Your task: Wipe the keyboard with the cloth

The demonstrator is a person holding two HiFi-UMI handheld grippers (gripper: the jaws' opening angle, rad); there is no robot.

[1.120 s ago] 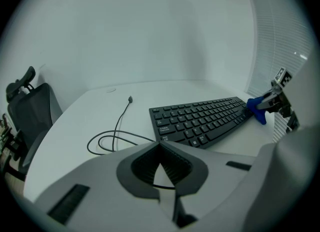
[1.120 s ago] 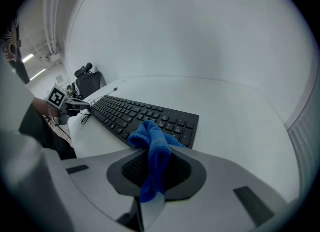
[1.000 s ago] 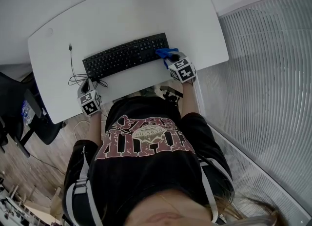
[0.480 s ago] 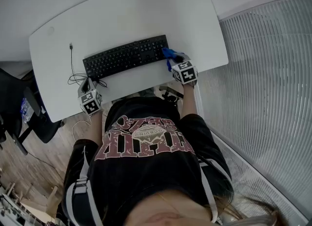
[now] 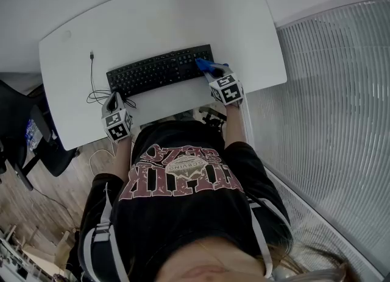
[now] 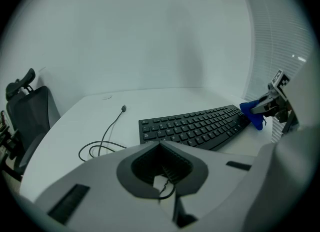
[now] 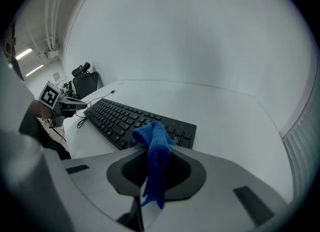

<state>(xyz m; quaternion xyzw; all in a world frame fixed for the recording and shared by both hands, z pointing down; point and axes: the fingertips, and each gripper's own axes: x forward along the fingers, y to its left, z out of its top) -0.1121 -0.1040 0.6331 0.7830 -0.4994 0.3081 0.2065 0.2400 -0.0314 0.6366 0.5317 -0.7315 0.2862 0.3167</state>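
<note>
One keyboard [image 5: 159, 70], white desk [image 5: 164, 19], pale wall [image 6: 150, 35].

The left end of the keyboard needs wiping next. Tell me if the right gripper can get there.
Probably yes: the right gripper, shut on the cloth, is at the right end of the keyboard, and nothing lies on its keys.

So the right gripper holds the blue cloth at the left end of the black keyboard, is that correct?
Not the left end. The right gripper holds the blue cloth at the right end of the black keyboard, on the person's right side, as the head view shows. The rest is correct.
</note>
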